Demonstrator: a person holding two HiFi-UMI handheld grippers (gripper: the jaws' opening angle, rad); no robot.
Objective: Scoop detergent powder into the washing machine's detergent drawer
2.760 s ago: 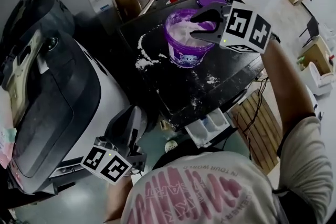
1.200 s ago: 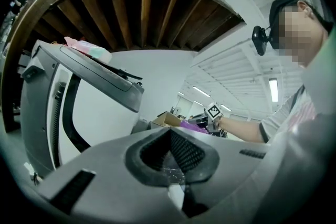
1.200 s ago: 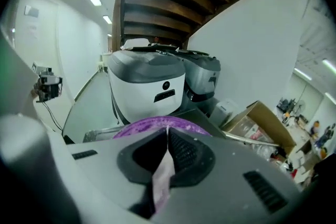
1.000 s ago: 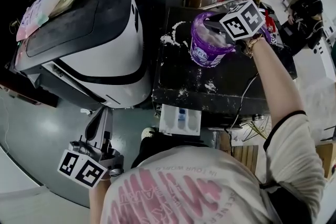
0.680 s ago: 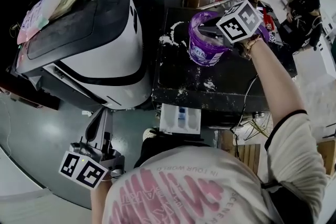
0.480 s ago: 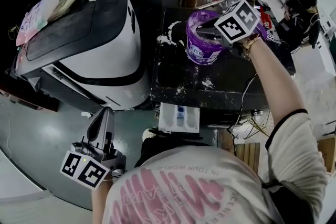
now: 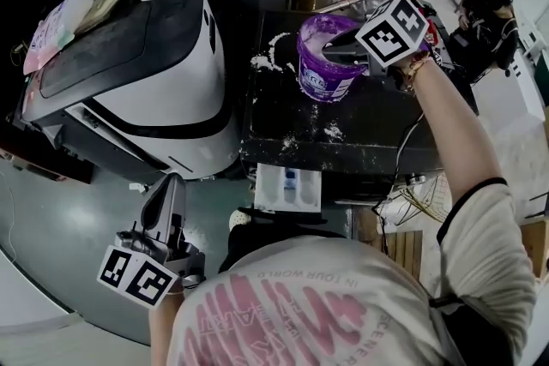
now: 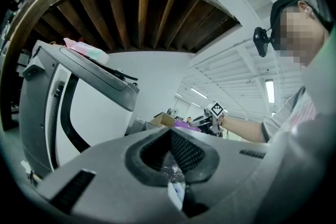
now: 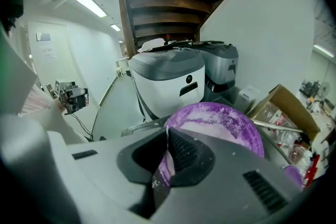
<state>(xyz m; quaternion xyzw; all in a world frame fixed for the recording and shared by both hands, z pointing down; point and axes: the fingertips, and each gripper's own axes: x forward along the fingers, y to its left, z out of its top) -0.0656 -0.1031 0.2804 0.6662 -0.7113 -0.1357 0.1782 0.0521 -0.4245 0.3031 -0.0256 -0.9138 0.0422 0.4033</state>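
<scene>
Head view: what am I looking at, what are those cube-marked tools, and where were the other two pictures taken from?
No robot: a person holds a gripper in each hand, and the marked cubes belong to them. The head view looks down from the person's head; the other two cameras ride on the grippers, looking along their fingers. The right gripper reaches over a purple tub of white powder, its fingers shut on a thin purple handle, probably a scoop's. The tub stands on a black top dusted with spilled powder; an open detergent drawer juts out below its front edge. A white and grey washing machine fills that view's left. The left gripper hangs low, fingers together.
</scene>
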